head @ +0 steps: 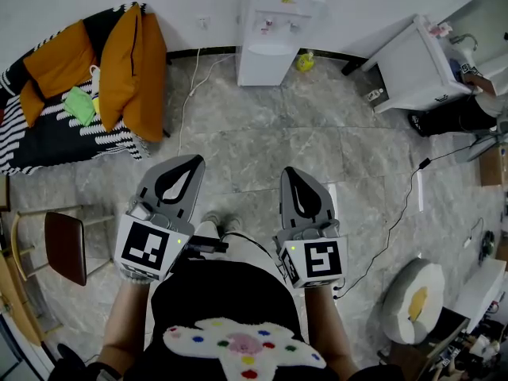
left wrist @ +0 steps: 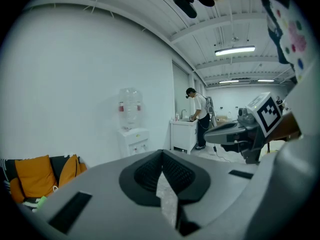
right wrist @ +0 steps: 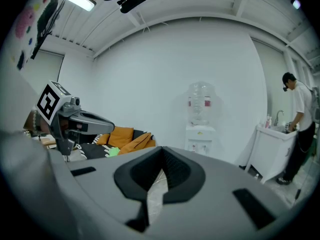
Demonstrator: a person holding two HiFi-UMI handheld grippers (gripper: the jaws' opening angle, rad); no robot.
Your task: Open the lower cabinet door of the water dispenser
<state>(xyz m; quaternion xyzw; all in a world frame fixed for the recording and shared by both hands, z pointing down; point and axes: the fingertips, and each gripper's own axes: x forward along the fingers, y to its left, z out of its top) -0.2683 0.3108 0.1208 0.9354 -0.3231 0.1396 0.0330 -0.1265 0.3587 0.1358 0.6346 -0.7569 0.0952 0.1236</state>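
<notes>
Grey tiled floor [head: 317, 145], distant water dispenser [head: 274, 34]; left hand-held gripper [head: 189, 165], right hand-held gripper [head: 294, 175] clenched.

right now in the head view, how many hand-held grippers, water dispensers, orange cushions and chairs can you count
hand-held grippers: 2, the left hand-held gripper and the right hand-held gripper, both shut and empty
water dispenser: 1
orange cushions: 2
chair: 1
total: 6
</notes>
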